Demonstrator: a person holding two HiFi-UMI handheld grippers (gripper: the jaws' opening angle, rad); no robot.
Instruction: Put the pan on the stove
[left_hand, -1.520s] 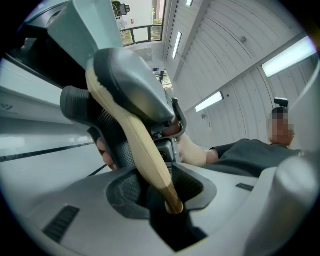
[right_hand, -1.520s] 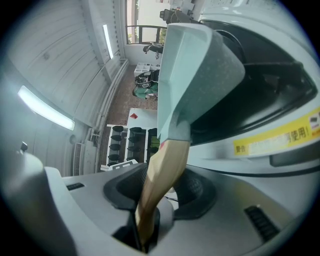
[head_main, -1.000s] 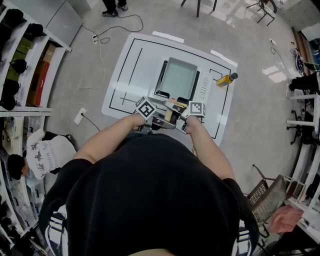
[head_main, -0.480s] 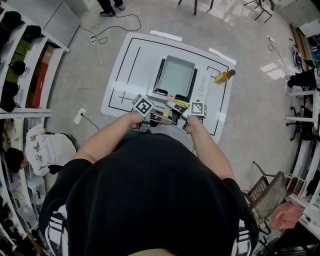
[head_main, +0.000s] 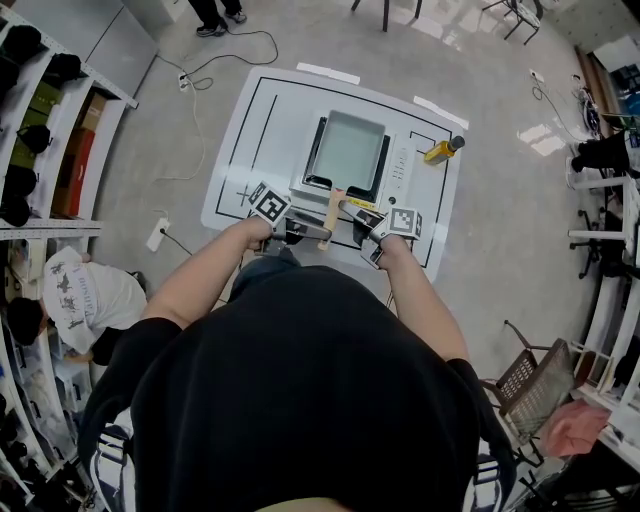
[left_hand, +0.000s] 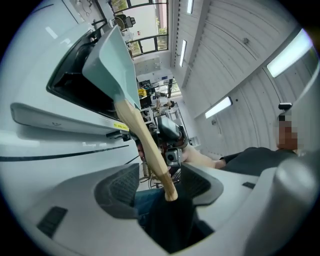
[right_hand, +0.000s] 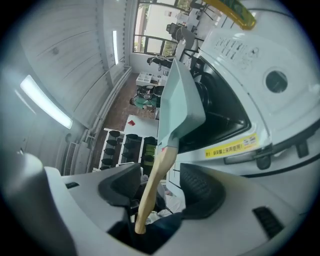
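Observation:
A pale green rectangular pan (head_main: 346, 150) sits on the white portable stove (head_main: 404, 172), its wooden handle (head_main: 331, 209) pointing toward me. My left gripper (head_main: 303, 230) stands left of the handle's end and my right gripper (head_main: 361, 217) right of it. In the left gripper view the handle (left_hand: 146, 146) runs between the jaws of the left gripper (left_hand: 160, 185), which are opening, with gaps on both sides. In the right gripper view the handle (right_hand: 154, 176) likewise lies loose between the opening jaws of the right gripper (right_hand: 160, 187), below the pan (right_hand: 180, 100).
The stove stands on a white table (head_main: 262, 130) marked with black lines. A yellow bottle (head_main: 440, 150) lies at the table's right side, beyond the stove's control panel. Shelves (head_main: 40, 110) line the left wall, and a cable runs on the floor.
Both grippers were close together on the handle; now their jaws have spread and the left gripper has shifted left, away from the right one. The pan rests on the stove.

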